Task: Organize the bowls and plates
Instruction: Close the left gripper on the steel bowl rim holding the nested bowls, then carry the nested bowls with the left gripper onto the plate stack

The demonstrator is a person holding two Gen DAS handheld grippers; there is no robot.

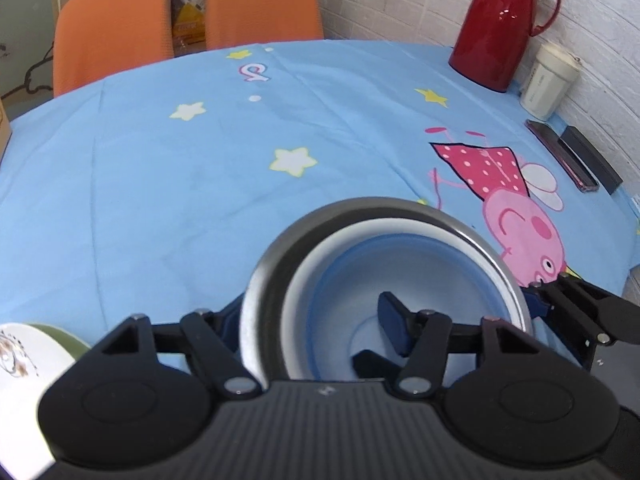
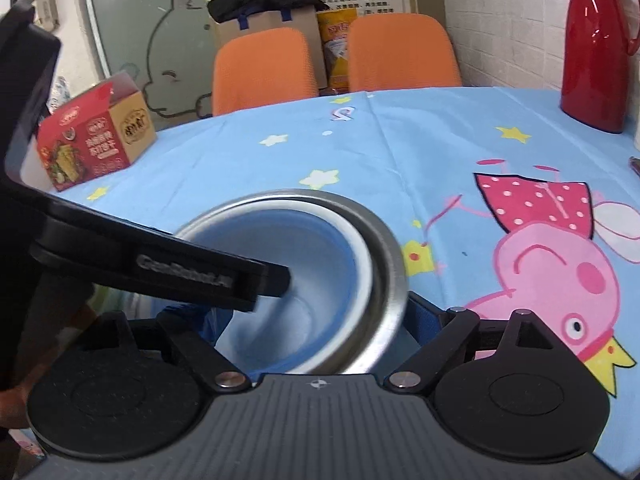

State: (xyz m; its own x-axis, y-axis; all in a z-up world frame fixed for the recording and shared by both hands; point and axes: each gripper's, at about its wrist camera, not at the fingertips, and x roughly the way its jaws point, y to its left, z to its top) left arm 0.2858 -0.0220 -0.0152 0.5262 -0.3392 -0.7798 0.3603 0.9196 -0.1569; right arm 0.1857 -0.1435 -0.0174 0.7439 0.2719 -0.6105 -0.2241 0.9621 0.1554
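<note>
A steel bowl (image 1: 400,208) with a pale blue inside stands on the blue cartoon tablecloth (image 1: 200,160), close in front of both cameras. My left gripper (image 1: 310,318) straddles its left wall, one finger outside and the other finger (image 1: 390,314) down inside, and looks shut on that wall. In the right wrist view the same bowl (image 2: 384,248) sits in my right gripper (image 2: 316,318), whose jaws clamp the right wall: one pad outside, one inside. The left gripper's finger (image 2: 260,276) reaches into the bowl from the left. A white patterned dish (image 1: 24,360) with a green outside lies at the lower left.
A red thermos jug (image 1: 500,24), a white cup (image 1: 548,80), a phone (image 1: 560,156) and a black box (image 1: 588,160) line the right edge by the brick wall. A red food carton (image 2: 96,136) stands at the far left. Two orange chairs (image 2: 264,68) sit behind the table.
</note>
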